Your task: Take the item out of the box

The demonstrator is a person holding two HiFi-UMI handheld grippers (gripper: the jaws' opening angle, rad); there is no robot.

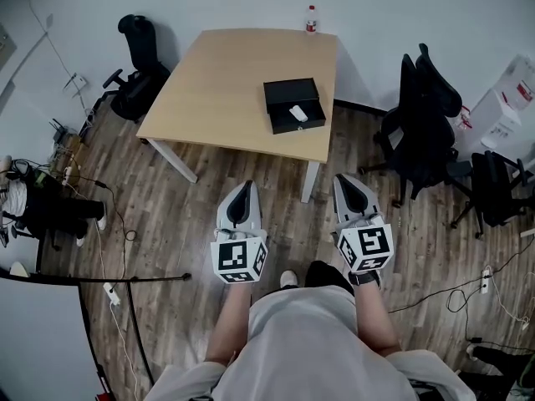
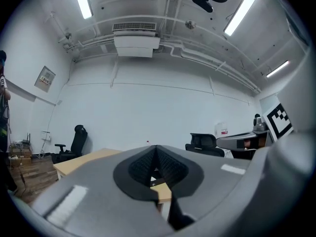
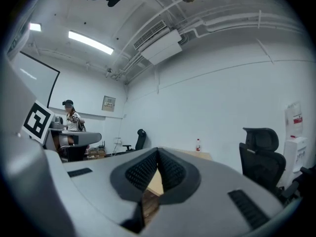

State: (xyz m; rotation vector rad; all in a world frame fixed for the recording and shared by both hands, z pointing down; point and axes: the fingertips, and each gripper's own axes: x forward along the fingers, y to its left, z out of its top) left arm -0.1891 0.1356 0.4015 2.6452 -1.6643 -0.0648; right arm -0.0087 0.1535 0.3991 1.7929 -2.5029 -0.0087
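The box (image 1: 293,104) sits on the worktop (image 1: 217,82), toward its right near corner, with the item (image 1: 298,114) inside. A bottle (image 1: 311,20) stands at the far edge behind the box. The left gripper (image 1: 245,187) and right gripper (image 1: 343,179) hang before the worktop, over the floor (image 1: 167,224).

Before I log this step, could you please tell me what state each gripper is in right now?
Left gripper: closed, fingers together, holding nothing.
Right gripper: closed, fingers together, holding nothing.

One table (image 1: 226,82) holds one black box (image 1: 288,83), one white item (image 1: 298,113) and one bottle (image 1: 311,20). Three black chairs (image 1: 138,57) stand around it. At the bottom are two grippers, the left gripper (image 1: 244,187) and the right gripper (image 1: 343,179).
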